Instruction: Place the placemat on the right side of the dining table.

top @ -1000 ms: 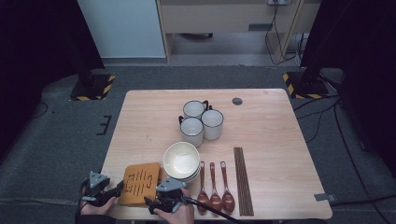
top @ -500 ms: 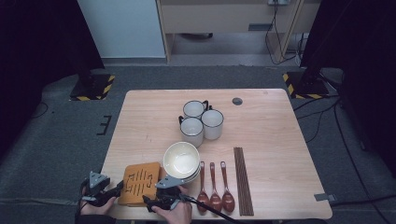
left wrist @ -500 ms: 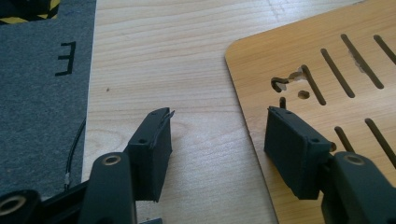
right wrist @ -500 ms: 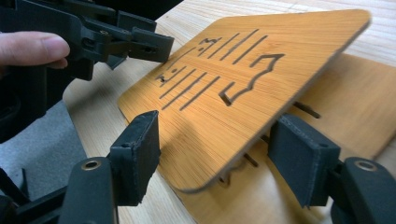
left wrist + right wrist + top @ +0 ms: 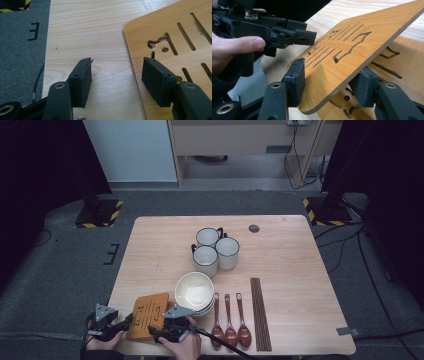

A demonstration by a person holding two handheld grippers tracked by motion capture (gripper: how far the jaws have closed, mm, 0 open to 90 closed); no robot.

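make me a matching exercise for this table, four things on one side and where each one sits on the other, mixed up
Things:
1. wooden board
2. three white mugs
3. chopsticks
4. bowl

Places:
a. right of the three spoons
b. far middle of the table, clustered
c. near left corner, between the two tongs
d. just left of the spoons, beside the board

Pairs: 1-c, 2-b, 3-a, 4-d
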